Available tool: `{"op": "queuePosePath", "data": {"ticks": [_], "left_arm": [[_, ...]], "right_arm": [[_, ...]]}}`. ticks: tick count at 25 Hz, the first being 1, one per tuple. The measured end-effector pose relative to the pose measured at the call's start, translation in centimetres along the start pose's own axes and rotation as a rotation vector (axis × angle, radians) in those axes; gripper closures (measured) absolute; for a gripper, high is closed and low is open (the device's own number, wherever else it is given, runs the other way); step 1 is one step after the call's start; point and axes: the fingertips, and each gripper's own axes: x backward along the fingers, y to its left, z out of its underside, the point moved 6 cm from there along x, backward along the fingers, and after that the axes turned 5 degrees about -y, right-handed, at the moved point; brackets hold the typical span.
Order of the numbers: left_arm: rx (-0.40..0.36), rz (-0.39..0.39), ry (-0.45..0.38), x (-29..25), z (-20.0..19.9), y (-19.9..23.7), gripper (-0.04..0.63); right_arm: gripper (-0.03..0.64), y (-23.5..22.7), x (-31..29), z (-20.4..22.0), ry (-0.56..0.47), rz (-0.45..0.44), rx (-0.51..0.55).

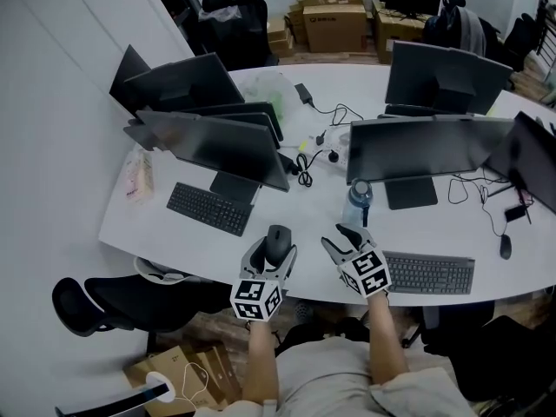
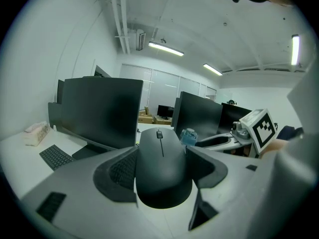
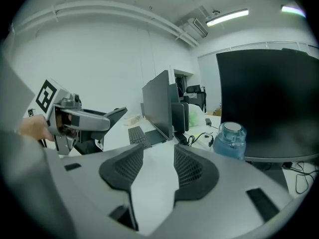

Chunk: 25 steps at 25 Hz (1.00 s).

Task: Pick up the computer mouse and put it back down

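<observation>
Left gripper [image 2: 160, 156]: closed on the computer mouse [image 1: 278, 240]. The two dark pads [image 2: 121, 170], moulded with a fine grid texture, press against the mouse's flanks. The mouse is matte black, smooth and domed, with a scroll wheel on its centre line pointing away from me. It sits at the near edge of the counter [image 1: 304, 207]. I cannot tell whether its underside rests on the surface or is clear of it. The gripper body is grey plastic and carries a white marker cube [image 1: 257, 300] with black squares.

Right gripper [image 3: 158, 158]: jaws stand partly apart with nothing between them; only bare white counter shows through the gap. Same grey shell, same gridded pads. It is level with the left gripper, just to its right, and apart from it.

Beyond the right gripper stands a translucent blue water bottle [image 1: 357, 200] with a round cap, upright, in front of a black monitor [image 1: 417, 148]. A grey keyboard [image 1: 428, 274] lies flat beside that gripper. On the left side a black keyboard [image 1: 208, 208] lies below a cluster of dark flat screens [image 1: 221, 146]. Black cables [image 1: 326, 133] trail over the middle of the surface. A second small mouse [image 1: 505, 247] lies far right.

The counter is white, smooth and curved along its near edge. A black office chair [image 1: 113, 301] is pushed under its left end. Cardboard boxes [image 1: 334, 24] are stacked on the floor behind. The walls are plain white, with strip lights [image 2: 166, 48] on the ceiling.
</observation>
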Motion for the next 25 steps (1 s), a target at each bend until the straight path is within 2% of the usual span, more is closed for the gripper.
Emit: {"op": "queuePosePath", "data": {"ticks": [14, 25], "left_arm": [[0.006, 0.072, 0.062, -1.9, 1.9, 1.1, 0.29], [-0.02, 0.15, 0.16, -4.5, 5.2, 2.8, 0.29]], "right_arm": [[0.42, -0.4, -0.1, 1.3, 0.044, 0.07, 0.002], [0.42, 0.0, -1.2, 2.0, 0.059, 0.144, -0.017]]}}
